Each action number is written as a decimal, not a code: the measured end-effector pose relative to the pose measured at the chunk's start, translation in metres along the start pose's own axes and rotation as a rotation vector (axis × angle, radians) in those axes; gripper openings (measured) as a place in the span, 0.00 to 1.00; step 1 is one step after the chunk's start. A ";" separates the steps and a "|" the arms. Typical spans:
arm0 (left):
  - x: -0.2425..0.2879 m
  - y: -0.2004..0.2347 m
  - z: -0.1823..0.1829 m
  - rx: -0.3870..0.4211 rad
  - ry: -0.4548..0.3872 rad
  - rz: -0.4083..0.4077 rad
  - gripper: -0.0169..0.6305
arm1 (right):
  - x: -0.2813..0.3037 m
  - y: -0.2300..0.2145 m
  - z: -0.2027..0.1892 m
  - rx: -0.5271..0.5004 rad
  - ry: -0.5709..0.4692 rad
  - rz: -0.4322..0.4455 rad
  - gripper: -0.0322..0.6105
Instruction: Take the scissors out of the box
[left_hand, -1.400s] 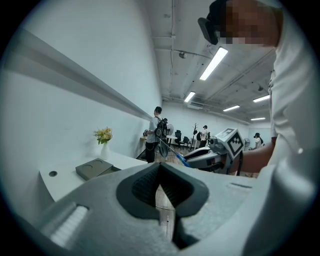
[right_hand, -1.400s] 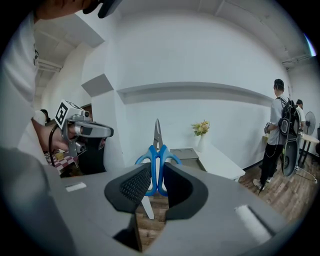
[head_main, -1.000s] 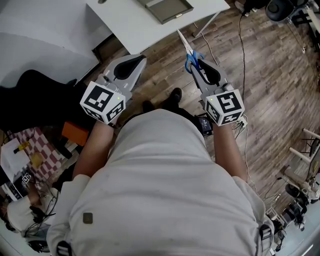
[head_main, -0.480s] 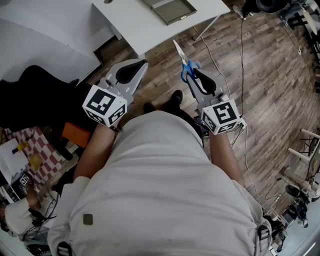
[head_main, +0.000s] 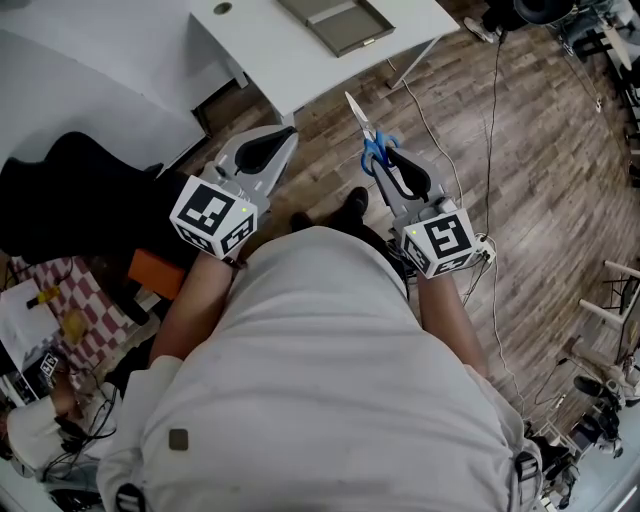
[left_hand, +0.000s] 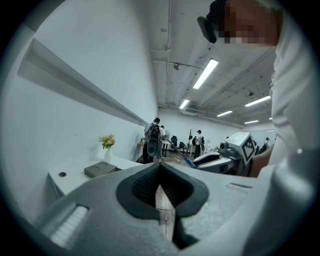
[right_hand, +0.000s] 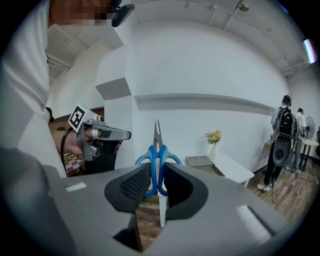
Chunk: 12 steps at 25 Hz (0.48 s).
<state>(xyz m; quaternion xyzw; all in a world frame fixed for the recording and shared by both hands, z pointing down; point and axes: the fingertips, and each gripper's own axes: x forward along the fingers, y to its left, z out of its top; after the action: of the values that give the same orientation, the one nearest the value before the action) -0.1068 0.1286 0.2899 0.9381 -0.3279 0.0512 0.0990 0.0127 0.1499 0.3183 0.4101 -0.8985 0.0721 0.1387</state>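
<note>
In the head view my right gripper (head_main: 384, 158) is shut on blue-handled scissors (head_main: 375, 148), whose blades point up toward the white table (head_main: 290, 55). They hang over the wooden floor, clear of the table. The grey box (head_main: 335, 20) lies open on the table. In the right gripper view the scissors (right_hand: 158, 156) stand upright between the pads of my right gripper (right_hand: 157, 175), with the box (right_hand: 200, 160) behind. My left gripper (head_main: 282, 134) is held level beside it, shut and holding nothing. In the left gripper view my left gripper (left_hand: 160, 176) has its jaws together.
Cables (head_main: 480, 120) trail across the wooden floor on the right. A black chair (head_main: 80, 190) and an orange box (head_main: 155, 270) are at the left. A vase of flowers (right_hand: 214, 145) stands on the table. Several people (left_hand: 155, 137) stand in the background.
The right gripper with the scissors has drifted slightly left and nearer my body. The left gripper has shifted a little right, staying shut.
</note>
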 end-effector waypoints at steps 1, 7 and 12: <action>0.000 -0.001 0.000 0.000 0.001 0.000 0.03 | -0.001 0.000 0.001 0.001 -0.002 0.000 0.21; 0.003 -0.007 0.000 0.004 0.004 -0.005 0.03 | -0.005 -0.004 0.003 -0.002 -0.010 -0.002 0.21; 0.008 -0.008 0.001 0.003 0.002 -0.003 0.03 | -0.005 -0.009 0.001 -0.004 -0.006 0.003 0.21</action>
<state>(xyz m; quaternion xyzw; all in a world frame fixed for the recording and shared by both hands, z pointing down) -0.0957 0.1297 0.2892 0.9386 -0.3266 0.0525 0.0980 0.0226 0.1476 0.3155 0.4089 -0.8996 0.0695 0.1368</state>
